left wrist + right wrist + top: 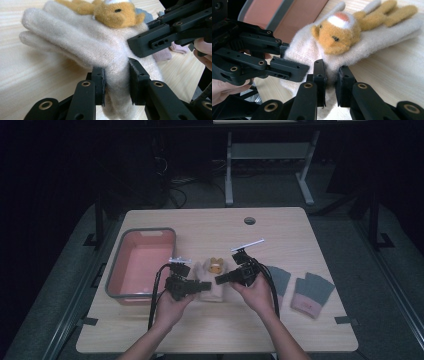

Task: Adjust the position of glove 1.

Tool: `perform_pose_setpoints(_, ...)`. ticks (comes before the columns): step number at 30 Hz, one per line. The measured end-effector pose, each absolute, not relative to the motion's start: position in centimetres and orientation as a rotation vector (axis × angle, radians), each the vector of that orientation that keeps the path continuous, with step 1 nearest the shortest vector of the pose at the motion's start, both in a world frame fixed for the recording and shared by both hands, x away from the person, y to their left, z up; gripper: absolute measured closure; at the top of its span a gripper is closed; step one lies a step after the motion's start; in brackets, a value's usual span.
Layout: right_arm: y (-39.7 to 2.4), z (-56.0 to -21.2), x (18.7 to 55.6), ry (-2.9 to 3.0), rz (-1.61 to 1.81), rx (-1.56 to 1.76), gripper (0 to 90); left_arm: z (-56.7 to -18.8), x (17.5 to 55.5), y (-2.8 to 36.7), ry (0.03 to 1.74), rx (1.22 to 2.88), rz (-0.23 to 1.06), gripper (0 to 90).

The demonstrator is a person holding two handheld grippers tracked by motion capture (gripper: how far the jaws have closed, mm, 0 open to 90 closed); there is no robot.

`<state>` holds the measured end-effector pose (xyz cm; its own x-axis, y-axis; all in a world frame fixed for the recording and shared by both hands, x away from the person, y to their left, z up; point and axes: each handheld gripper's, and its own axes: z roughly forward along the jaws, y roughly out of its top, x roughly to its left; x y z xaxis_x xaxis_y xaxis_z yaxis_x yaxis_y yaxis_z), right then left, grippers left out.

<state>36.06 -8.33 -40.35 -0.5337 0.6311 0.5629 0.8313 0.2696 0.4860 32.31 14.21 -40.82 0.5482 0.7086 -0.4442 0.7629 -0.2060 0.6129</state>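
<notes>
A: High view. What lies on the table [210,330]?

B: A cream glove [212,281] with a small orange bear [216,266] on its back lies at the middle. The left gripper [204,285] meets it from the left, the right gripper [220,280] from the right. To the left stands a grey-rimmed bin [116,270] with a pink inside; nothing can be seen in it. To the right lie two grey gloves [312,293] with pink cuffs, well apart from the cream one.

A: Left gripper view. How do the jaws stand?

B: They are clamped on the cuff end of the cream glove [100,50], the knit bunched between the two pads [136,80]. The bear [112,11] sits farther up the glove. The right gripper [160,37] comes in from the upper right, touching the same glove.

A: Right gripper view?

B: Its jaws pinch a fold of the cream glove [372,47] just below the bear [337,35]. The left gripper [284,63] grips the glove at the left. Behind it shows a corner of the bin [279,20], its visible pink floor bare.
</notes>
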Motion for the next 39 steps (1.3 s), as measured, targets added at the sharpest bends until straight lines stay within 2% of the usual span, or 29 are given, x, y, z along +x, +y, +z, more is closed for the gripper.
perform_pose_setpoints(39,-7.1,-33.7,38.1,-2.295,-1.214,-1.315,80.2,-34.7,34.6,16.7,1.103,1.897,-0.062,70.0)
